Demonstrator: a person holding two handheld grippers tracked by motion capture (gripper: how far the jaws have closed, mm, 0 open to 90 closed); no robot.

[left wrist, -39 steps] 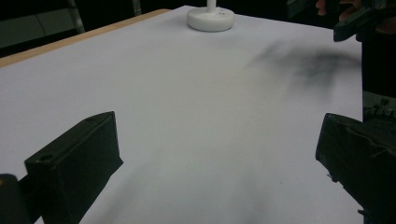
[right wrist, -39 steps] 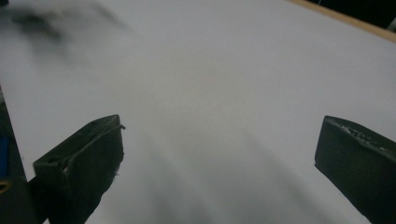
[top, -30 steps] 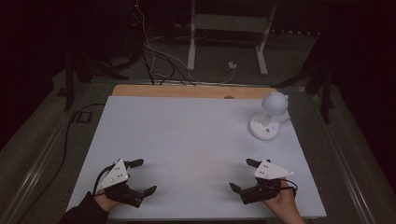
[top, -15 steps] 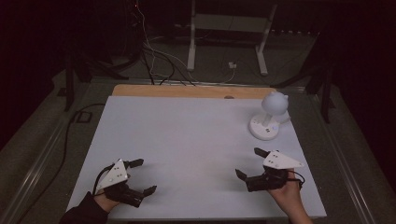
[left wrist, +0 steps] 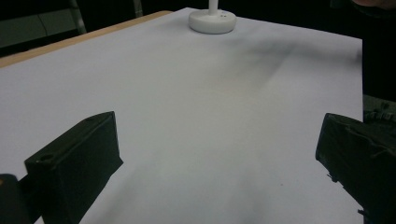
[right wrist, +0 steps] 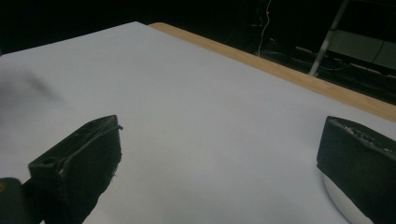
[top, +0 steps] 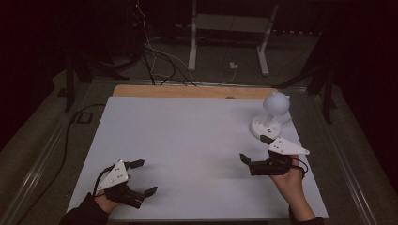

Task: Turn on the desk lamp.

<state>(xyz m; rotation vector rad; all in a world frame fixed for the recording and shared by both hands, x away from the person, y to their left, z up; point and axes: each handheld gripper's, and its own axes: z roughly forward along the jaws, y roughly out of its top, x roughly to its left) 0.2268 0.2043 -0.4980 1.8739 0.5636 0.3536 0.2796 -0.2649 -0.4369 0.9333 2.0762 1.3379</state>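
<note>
Near the right edge of the surface we hold the right tongs with jaws spread wide and nothing between them, and our hand behind them. Just beyond them, toward the far right corner, stands the white lamp: a round flat base on the surface, a short stem, and a ball head on top. Its long axis runs straight up, and the head seems turned toward the far edge, though we cannot be sure of that. In the right gripper view, a pale curve of the base peeps out beside one jaw, so we judge the lamp to lie close ahead and slightly to one side of the opening.

Our left tongs rest by the near left corner, also gaping and empty, well apart from the lamp; the left gripper view has the base far across the sheet. The right hand is plainly the nearer one for the reach.
</note>
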